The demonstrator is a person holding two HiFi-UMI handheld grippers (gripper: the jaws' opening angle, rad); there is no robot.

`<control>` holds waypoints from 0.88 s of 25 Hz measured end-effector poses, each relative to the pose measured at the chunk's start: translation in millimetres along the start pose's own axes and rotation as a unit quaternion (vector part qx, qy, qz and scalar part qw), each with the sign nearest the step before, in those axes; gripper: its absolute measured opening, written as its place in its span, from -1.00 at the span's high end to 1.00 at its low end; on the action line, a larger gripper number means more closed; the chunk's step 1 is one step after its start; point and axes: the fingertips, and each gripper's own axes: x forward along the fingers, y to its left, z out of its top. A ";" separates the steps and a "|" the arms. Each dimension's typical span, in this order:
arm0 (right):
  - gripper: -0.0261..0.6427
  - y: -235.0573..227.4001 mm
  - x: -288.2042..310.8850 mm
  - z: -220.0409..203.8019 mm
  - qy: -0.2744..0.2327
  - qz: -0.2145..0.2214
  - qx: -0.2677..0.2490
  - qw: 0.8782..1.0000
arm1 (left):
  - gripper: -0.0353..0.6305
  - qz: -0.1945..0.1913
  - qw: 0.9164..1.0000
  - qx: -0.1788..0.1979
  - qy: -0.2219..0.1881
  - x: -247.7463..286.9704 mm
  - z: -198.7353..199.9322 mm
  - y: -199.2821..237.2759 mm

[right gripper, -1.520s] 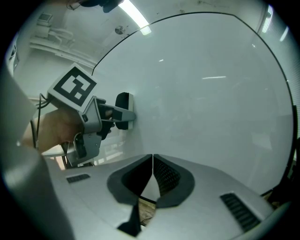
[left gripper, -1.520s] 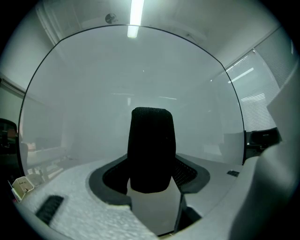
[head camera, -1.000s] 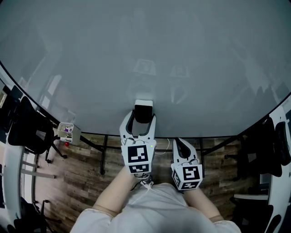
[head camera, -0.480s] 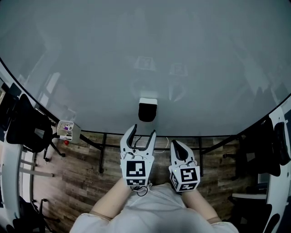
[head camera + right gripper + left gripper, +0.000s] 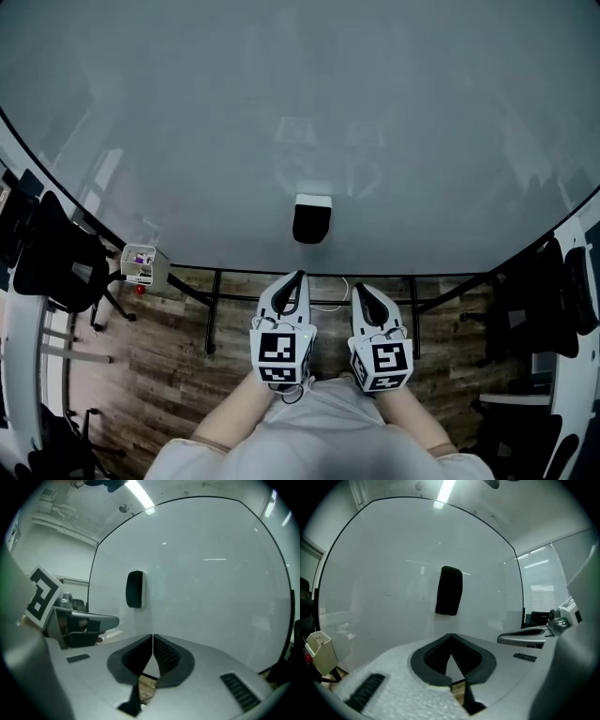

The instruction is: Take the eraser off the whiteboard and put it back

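The left gripper (image 5: 298,277) is held low in front of the torso and points forward, slightly below level. Its jaws have just closed: the tips meet and nothing sits between them. The right gripper (image 5: 362,292) is held just beside it, at nearly the same height and in the same attitude, with jaws together and empty. The left marker cube (image 5: 281,350) and the right marker cube (image 5: 383,360) face up. The left forearm (image 5: 234,408) and the right forearm (image 5: 424,424) run nearly parallel

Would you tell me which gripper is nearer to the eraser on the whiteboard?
Left. The left gripper, jaws just closed on nothing, sits directly below the eraser; the right gripper sits lower and off to its right, both clear of it.
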 end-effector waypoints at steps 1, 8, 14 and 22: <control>0.84 0.1 -0.2 0.4 -0.001 -0.001 -0.002 1.000 | 0.84 -0.004 1.000 0.001 -0.002 -0.9 1.4 -1.4; 0.84 2.9 -3.4 -0.9 0.008 -0.004 -0.007 1.000 | 0.84 -0.027 0.999 0.002 0.028 -4.3 -17.1 -9.5; 0.84 1.1 -7.2 2.5 0.006 -0.004 -0.023 1.000 | 0.84 -0.031 0.999 -0.002 0.033 -4.0 -20.3 -15.6; 0.84 2.4 -5.4 0.1 0.011 0.005 -0.017 1.000 | 0.84 -0.025 0.999 -0.010 0.040 -3.9 -25.9 -16.3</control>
